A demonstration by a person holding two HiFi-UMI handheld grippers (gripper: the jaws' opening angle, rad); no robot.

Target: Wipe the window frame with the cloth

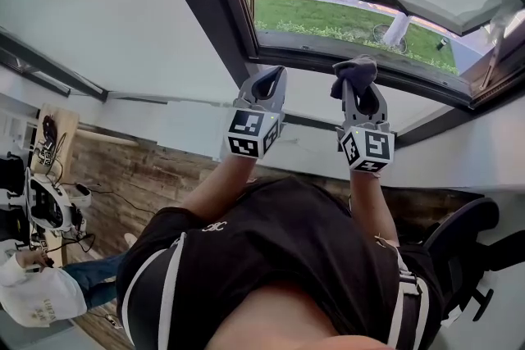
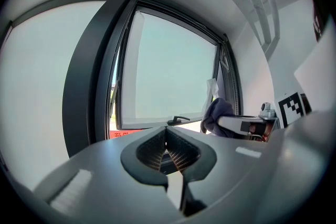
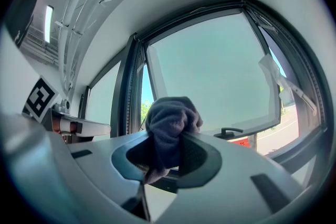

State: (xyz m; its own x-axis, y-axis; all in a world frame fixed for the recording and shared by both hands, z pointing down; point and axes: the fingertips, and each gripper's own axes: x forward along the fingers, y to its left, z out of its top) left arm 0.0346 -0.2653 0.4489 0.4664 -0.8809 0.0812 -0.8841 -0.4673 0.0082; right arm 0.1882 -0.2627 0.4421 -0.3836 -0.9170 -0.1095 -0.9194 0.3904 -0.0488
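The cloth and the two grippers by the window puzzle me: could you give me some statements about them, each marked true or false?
1. The right gripper holds a dark cloth. True.
2. The left gripper holds a second cloth. False: its jaws are shut with nothing between them.
3. The window sash stands open. True.
4. The cloth is bright white. False: it is dark grey-blue.
5. Grass shows outside the window. True.
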